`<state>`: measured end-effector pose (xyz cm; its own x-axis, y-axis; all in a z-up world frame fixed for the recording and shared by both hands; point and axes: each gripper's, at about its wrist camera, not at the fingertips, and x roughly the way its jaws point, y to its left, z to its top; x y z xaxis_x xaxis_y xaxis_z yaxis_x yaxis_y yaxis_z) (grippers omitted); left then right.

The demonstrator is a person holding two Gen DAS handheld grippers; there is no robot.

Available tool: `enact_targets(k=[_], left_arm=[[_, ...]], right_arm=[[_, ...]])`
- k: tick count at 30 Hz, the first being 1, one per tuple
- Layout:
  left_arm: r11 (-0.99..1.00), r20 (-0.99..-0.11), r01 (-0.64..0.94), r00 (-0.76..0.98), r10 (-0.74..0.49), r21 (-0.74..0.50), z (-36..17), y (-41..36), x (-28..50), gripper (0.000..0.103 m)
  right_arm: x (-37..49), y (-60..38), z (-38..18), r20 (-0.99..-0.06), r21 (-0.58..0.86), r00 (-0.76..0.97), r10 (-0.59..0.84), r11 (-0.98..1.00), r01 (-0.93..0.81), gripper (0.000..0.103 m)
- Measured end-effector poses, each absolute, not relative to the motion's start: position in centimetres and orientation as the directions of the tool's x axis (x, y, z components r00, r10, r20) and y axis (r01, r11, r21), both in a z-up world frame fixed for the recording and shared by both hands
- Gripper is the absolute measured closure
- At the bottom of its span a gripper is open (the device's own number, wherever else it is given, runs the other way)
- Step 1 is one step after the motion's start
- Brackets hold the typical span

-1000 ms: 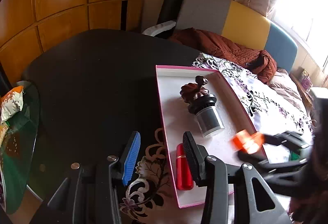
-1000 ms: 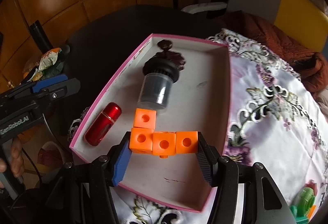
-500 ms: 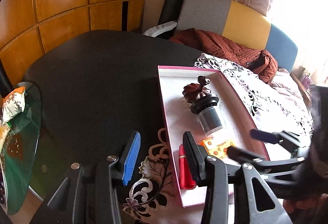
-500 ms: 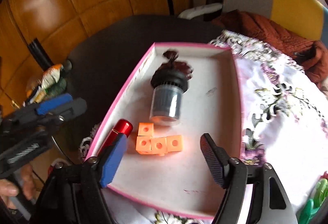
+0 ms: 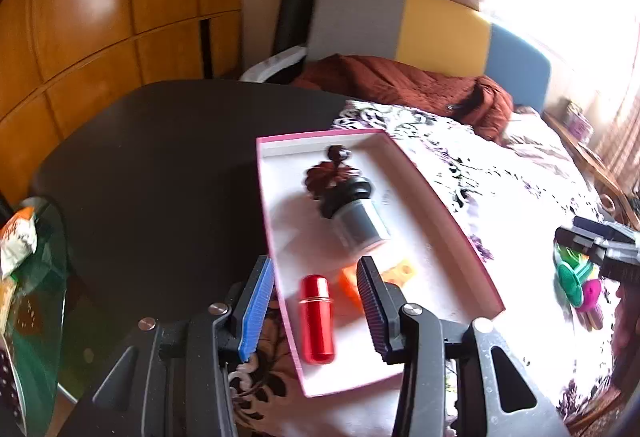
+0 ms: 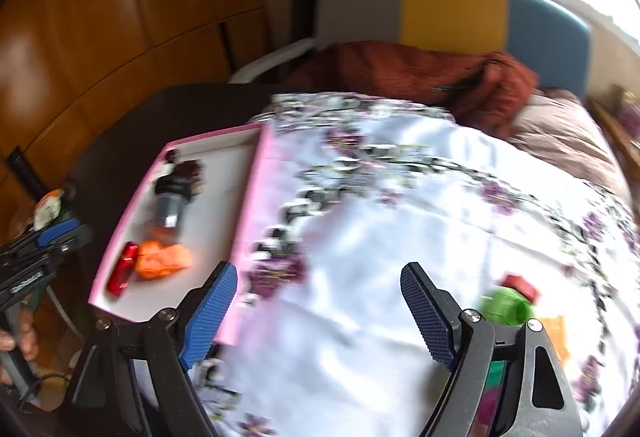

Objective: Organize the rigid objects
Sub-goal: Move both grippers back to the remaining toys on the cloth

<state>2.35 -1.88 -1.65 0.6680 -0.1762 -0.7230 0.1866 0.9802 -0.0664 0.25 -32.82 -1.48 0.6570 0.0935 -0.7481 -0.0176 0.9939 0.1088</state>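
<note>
- Orange blocks [image 5: 400,271] lie joined together inside the pink-rimmed tray [image 5: 452,221], near its close end, just beside a red tube [image 5: 317,319].
- Farther back in the tray, a clear jar with a black cap [image 5: 354,215] lies on its side, and a dark brown carved piece [image 5: 330,173] sits touching its cap end.
- The tray rests partly on the dark counter [image 5: 160,165] and partly on a flowered cloth [image 6: 400,221].
- Left claw [image 5: 314,307] hangs over the tray's close end, fingers spread apart, nothing between them; the red tube shows in the gap.
- Right claw [image 6: 318,311] is spread wide over the flowered cloth, gripping nothing, well to the side of the tray.
- A green toy [image 6: 506,307] and a small red piece [image 6: 520,287] lie on the cloth just past the right claw's finger; the view is blurred.
</note>
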Motion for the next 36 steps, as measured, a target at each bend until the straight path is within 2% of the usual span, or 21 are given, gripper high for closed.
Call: enact_targets(k=[7, 9, 12, 15, 24, 36], left_arm=[[0.959, -0.737, 0.275, 0.633, -0.235, -0.07, -1.6, -5.3, 2.0, 0.06], [0.947, -0.741, 0.313, 0.618, -0.262, -0.074, -1.7, -6.5, 1.7, 0.06], [0.927, -0.749, 0.369, 0.594, -0.294, -0.072, -1.9, -8.3, 1.2, 0.06], [0.905, -0.761, 0.419, 0.565, -0.318, -0.068, -2.4, -10.4, 0.7, 0.06], [0.802, -0.791, 0.591, 0.451, -0.414, -0.083, -3.3, -17.3, -0.7, 0.06], [0.563, -0.776, 0.821, 0.291, -0.56, -0.099, -2.9, -27.9, -2.3, 0.062]], right_arm=[[-3.2, -45.4, -1.6, -0.732, 0.07, 0.647, -0.213, 0.922, 0.381, 0.015], [-4.7, -48.6, -2.3, -0.727, 0.089, 0.623, -0.289, 0.86, 0.502, 0.015], [-6.3, -52.3, -3.0, -0.746, 0.16, 0.578, -0.331, 0.753, 0.638, 0.015], [-7.0, -53.7, -3.1, -0.74, 0.231, 0.595, -0.314, 0.712, 0.663, 0.015], [-7.0, -53.6, -3.8, -0.767, 0.225, 0.567, -0.301, 0.701, 0.677, 0.012], [-7.9, -54.9, -3.8, -0.769, 0.281, 0.569, -0.29, 0.646, 0.709, 0.011]])
